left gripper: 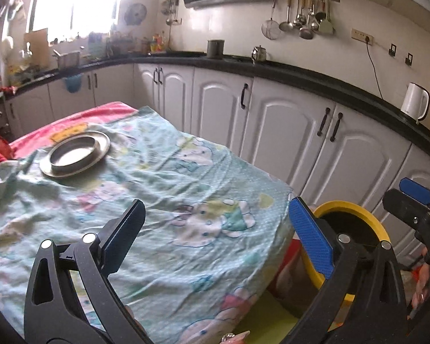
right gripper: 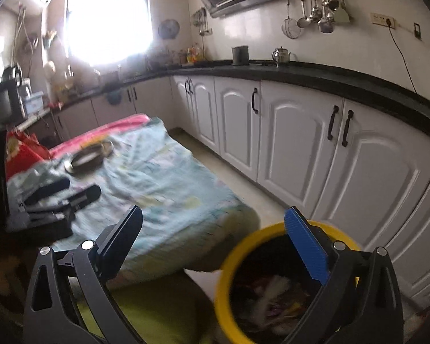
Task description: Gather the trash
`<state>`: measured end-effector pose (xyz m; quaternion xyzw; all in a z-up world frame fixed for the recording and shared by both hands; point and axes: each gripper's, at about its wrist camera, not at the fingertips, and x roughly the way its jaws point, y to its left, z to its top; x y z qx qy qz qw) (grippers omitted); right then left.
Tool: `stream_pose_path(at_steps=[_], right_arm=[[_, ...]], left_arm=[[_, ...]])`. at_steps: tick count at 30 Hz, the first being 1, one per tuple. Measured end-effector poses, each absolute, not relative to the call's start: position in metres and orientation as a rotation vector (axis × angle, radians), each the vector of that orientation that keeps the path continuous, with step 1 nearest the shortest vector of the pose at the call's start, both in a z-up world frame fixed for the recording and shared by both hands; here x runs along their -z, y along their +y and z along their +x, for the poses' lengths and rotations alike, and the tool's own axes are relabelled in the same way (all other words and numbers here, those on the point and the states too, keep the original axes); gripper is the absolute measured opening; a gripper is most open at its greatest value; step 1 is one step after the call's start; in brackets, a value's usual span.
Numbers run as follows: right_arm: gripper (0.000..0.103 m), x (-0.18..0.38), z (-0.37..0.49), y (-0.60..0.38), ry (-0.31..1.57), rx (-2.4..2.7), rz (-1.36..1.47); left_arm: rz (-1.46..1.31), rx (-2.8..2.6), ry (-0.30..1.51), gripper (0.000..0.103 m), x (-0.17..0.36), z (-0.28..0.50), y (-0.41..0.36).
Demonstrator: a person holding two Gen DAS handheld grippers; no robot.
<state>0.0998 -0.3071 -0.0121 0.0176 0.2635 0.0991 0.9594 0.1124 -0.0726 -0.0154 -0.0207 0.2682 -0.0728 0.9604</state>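
Over a cloth-covered table [left gripper: 163,177], both grippers hang wide open and empty.
Right gripper [right gripper: 215,240] hovers above the yellow trash bin [right gripper: 229,281] beside the table's near corner; left gripper [left gripper: 215,223] hovers over the cloth.

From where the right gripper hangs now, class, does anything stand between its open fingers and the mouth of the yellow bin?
Nothing visible does. The right gripper is open and holds nothing, and the yellow bin sits just below it on the floor, beside the cloth-covered table. The bin has no lid, and trash already lies inside.
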Motion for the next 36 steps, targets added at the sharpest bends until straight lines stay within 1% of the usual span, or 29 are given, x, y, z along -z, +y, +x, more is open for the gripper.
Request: stream_pose_path(at_steps=[4,10,15,36], right_arm=[[0.097,0.01,0.081,-0.291,0.462,-0.176,0.058],[0.097,0.02,0.044,-0.274,0.366,-0.143,-0.014],[0.097,0.034,0.033,-0.278,0.377,-0.139,0.009],[0.097,0.035,0.035,-0.276,0.39,-0.151,0.02]], left_arm=[[-0.015,0.141,0.507,0.092,0.011,0.095,-0.068],[-0.008,0.15,0.445,0.092,0.012,0.067,-0.062],[-0.029,0.156,0.404,0.092,0.01,0.052,-0.059],[-0.055,0.163,0.406,0.092,0.011,0.047,-0.056]])
